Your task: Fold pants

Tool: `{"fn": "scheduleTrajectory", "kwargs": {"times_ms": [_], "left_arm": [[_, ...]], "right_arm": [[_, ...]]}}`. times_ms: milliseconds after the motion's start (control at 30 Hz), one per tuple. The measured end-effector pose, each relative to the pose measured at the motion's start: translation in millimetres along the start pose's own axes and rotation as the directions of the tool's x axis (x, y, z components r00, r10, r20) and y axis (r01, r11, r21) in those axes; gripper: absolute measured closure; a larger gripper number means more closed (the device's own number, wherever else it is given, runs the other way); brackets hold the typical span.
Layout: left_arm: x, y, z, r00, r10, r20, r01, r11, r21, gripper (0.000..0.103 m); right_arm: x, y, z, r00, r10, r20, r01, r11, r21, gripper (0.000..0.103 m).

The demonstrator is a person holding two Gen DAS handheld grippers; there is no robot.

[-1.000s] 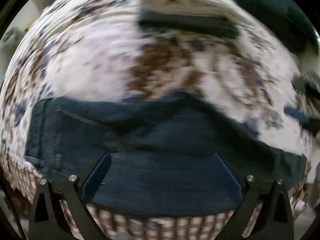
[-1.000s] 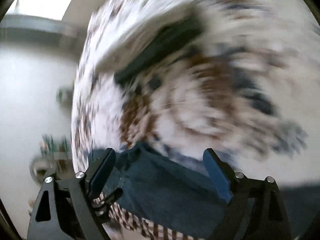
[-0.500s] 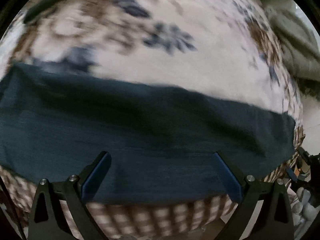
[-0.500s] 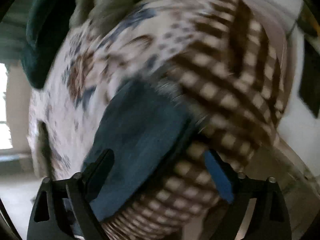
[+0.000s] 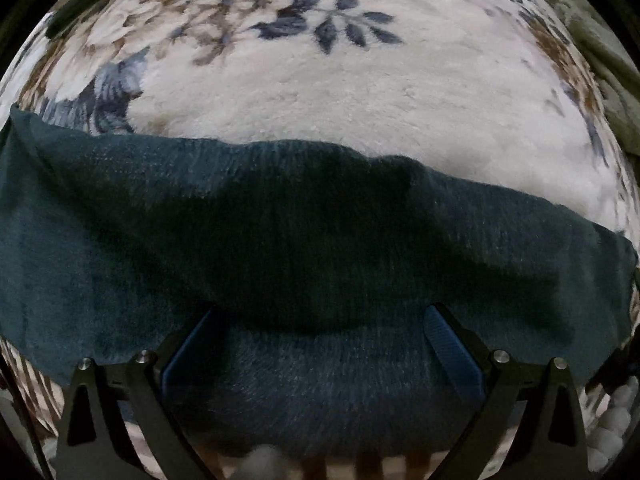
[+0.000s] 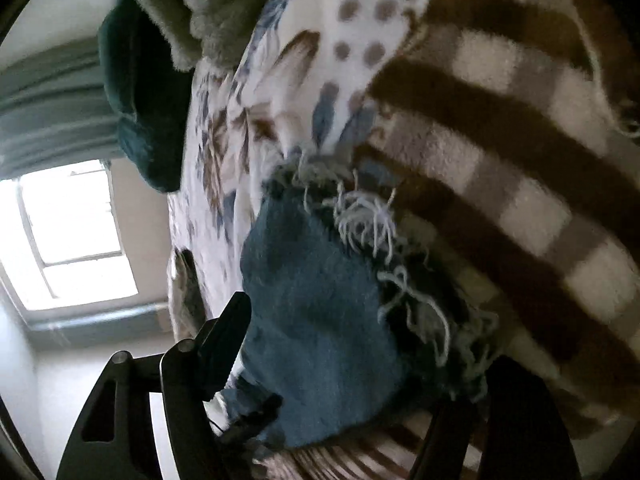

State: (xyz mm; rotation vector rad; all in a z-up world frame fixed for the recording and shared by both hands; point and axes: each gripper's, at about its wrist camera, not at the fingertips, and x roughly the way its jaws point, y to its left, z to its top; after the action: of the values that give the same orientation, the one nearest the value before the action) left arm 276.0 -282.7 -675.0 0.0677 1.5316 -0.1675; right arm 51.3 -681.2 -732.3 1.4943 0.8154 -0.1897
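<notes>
Dark blue denim pants (image 5: 312, 240) lie in a wide band across a floral bedspread (image 5: 360, 92). My left gripper (image 5: 316, 320) is open just above the denim, its blue-padded fingers (image 5: 448, 340) spread wide and empty. In the right wrist view the frayed hem of a pant leg (image 6: 360, 216) lies at the bed's edge over a brown checked blanket (image 6: 520, 128). My right gripper (image 6: 352, 344) is open, close around the denim (image 6: 316, 312). Its right finger is mostly hidden in shadow.
A dark green pillow (image 6: 140, 92) and a grey-green fuzzy blanket (image 6: 192, 12) lie at the far end of the bed. A bright window (image 6: 72, 232) is on the wall beyond. The checked blanket (image 5: 360, 464) hangs below the pants at the bed's near edge.
Both grippers have moved in closer to the pants. The right one swung round to the frayed hem at the bed's edge. The left view has steadied over the middle of the leg.
</notes>
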Motion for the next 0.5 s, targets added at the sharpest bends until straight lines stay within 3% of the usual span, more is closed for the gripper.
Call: {"fn": "scheduleTrajectory", "kwargs": {"times_ms": [67, 100, 167, 367, 500], "left_arm": [[-0.2, -4.4, 5.3, 0.999, 0.028, -0.027, -0.028, 1.000, -0.005, 0.000], [-2.4, -5.8, 7.4, 0.999, 0.034, -0.037, -0.034, 0.999, -0.001, 0.000], [-12.4, -9.0, 10.5, 1.000, 0.015, -0.025, -0.015, 1.000, -0.001, 0.000], [-42.2, 12.9, 11.4, 0.999, 0.019, 0.035, -0.018, 0.999, -0.027, 0.000], [-62.1, 47.1, 17.1, 0.999, 0.010, 0.048, -0.006, 0.996, -0.092, 0.000]], "right_arm": [[-1.5, 2.9, 0.6, 1.000, 0.014, 0.012, -0.014, 1.000, 0.000, 0.050], [-1.9, 4.0, -0.4, 1.000, -0.006, 0.019, 0.006, 1.000, -0.008, 0.096], [-11.7, -2.2, -0.7, 0.999, 0.033, 0.041, -0.034, 0.999, 0.016, 0.096], [-17.0, -7.9, 2.2, 0.997, 0.023, 0.080, -0.026, 0.999, 0.033, 0.096], [-23.0, 28.5, -5.7, 0.994, 0.013, 0.105, -0.009, 0.999, -0.041, 0.096]]}}
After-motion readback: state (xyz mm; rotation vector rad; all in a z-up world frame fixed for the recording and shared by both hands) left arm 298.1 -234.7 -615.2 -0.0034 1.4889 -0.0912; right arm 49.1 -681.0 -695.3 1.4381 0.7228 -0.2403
